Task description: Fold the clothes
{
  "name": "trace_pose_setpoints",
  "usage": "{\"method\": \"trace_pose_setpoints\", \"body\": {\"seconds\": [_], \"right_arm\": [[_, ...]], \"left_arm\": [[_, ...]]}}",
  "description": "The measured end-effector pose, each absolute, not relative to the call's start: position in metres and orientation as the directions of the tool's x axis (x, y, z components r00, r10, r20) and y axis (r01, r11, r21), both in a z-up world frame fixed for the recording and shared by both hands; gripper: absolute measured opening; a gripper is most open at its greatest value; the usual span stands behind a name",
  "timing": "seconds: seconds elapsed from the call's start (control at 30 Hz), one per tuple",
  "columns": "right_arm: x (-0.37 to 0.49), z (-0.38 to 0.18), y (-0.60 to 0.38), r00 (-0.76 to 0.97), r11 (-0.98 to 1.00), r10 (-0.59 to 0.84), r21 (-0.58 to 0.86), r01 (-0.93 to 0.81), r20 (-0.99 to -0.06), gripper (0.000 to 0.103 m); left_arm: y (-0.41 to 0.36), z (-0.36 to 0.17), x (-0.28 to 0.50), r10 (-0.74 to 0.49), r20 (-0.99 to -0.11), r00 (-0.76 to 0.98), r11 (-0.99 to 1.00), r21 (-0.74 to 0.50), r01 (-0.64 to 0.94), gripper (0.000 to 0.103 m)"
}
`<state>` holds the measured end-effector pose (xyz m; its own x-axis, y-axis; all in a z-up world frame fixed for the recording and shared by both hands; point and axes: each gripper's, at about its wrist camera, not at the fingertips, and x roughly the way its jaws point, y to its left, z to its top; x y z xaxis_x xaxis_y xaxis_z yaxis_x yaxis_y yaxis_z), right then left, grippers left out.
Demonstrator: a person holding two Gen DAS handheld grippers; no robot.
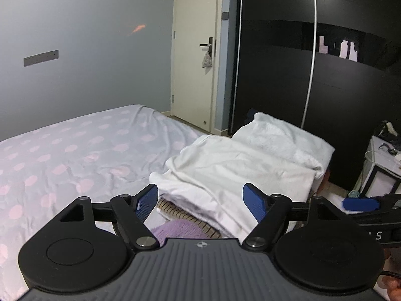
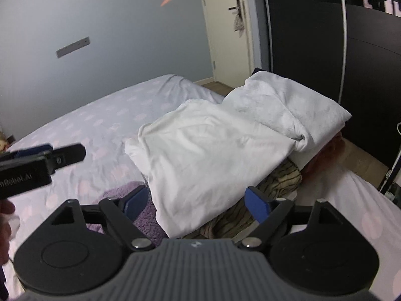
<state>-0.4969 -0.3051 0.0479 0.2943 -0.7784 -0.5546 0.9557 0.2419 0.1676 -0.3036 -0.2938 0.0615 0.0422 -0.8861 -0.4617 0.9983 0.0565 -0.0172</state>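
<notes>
— Near the bed's [image 1: 62,150] right edge, what lies there?

— A pile of clothes. On top is a white garment [image 1: 233,173], loosely folded and wrinkled. Under its near end a striped cloth [image 2: 273,188] shows, tan with dark lines, and a fuzzy purple cloth [image 2: 140,215] pokes out at the near left of the pile.

— And behind the white one?

— A white towel [image 1: 280,135], folded and thicker, sits toward the far right corner of the bed, touching the garment's far end.

— Where is the left claw [image 1: 203,200]?

— It hangs over the near end of the pile, its blue pads [image 1: 146,202] spread wide with the garment's near edge showing between them. It grips nothing. In the right wrist view its body shows from the side at the left edge, above the dotted sheet.

— The right claw [image 2: 198,203]?

— Also spread wide. One pad [image 2: 255,204] stands over the striped cloth, the other over the purple cloth, and the garment's near corner lies between them. Whether a pad touches fabric cannot be told. Nothing is pinched.

— Anything else in view?

— The sheet is pale with pink dots and creased. Past the bed stand a cream door [image 1: 195,57] with a small bag on its handle and a black wardrobe [image 1: 275,62] beside it. A white stand [image 1: 381,165] sits right of the bed.
</notes>
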Motion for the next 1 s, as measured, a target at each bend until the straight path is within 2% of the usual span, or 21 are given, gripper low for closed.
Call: {"method": "trace_pose_setpoints", "body": {"seconds": [0.33, 1.0], "right_arm": [[-0.4928, 0.0413, -0.3042, 0.227, 0.155, -0.809, 0.175, 0.972, -0.542, 0.099], [-0.488, 0.0444, -0.3025, 0.259, 0.18, -0.805, 0.196, 0.964, -0.534, 0.1]], "left_arm": [[-0.2898, 0.0546, -0.3001, -0.878, -0.476, 0.044, 0.062, -0.022, 0.998, 0.074], [-0.2889, 0.0536, -0.2957, -0.861, -0.507, 0.039, 0.06, -0.026, 0.998, 0.074]]}}
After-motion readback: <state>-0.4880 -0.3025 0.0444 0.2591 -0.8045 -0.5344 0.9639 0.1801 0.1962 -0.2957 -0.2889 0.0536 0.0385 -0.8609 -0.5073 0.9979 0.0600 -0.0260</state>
